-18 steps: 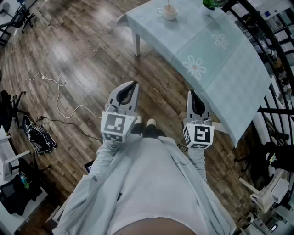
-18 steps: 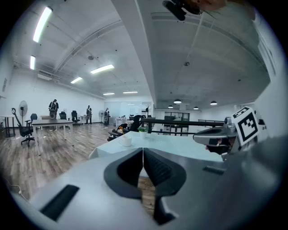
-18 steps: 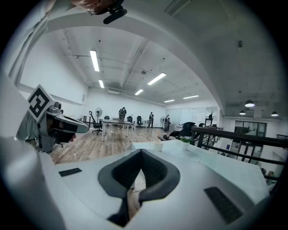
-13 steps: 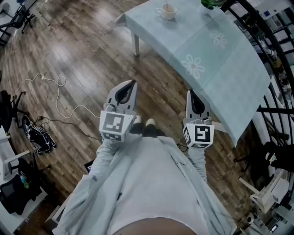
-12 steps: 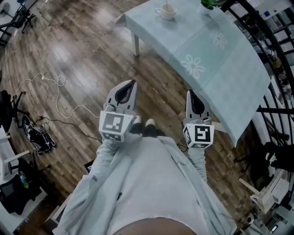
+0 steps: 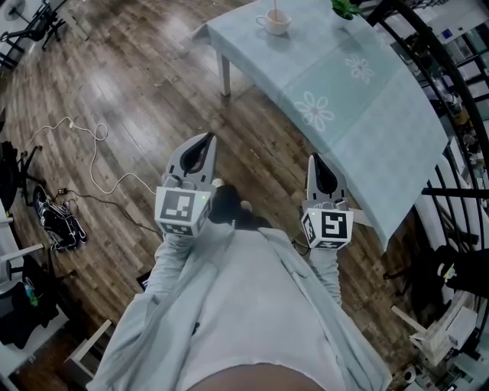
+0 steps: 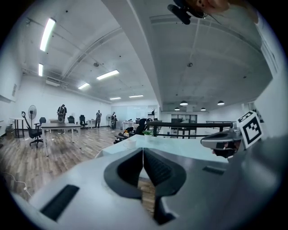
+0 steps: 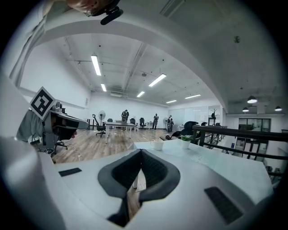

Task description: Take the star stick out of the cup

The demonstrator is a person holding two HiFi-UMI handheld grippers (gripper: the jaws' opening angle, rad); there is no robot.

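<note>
A white cup [image 6: 273,23] with a thin stick [image 6: 276,10] standing in it sits near the far corner of the table [image 6: 359,107], which has a pale green cloth. The stick's star end is too small to make out. My left gripper [image 6: 207,138] and right gripper [image 6: 314,158] are held over the wooden floor, well short of the table, and both are shut and empty. The cup [image 7: 129,143] shows small beyond the tips of the left gripper [image 7: 143,151]. In the right gripper view the cup [image 8: 157,144] stands past the tips of the right gripper [image 8: 141,153].
A small potted plant [image 6: 345,8] stands on the table beyond the cup. A black railing [image 6: 451,92] runs along the table's right side. A white cable [image 6: 92,145] and dark bags [image 6: 57,221] lie on the floor at left. Desks, chairs and people [image 7: 63,112] stand far off.
Both grippers have drifted slightly left and up in the head view, as the person steps over the floor. The jaws stay shut.
</note>
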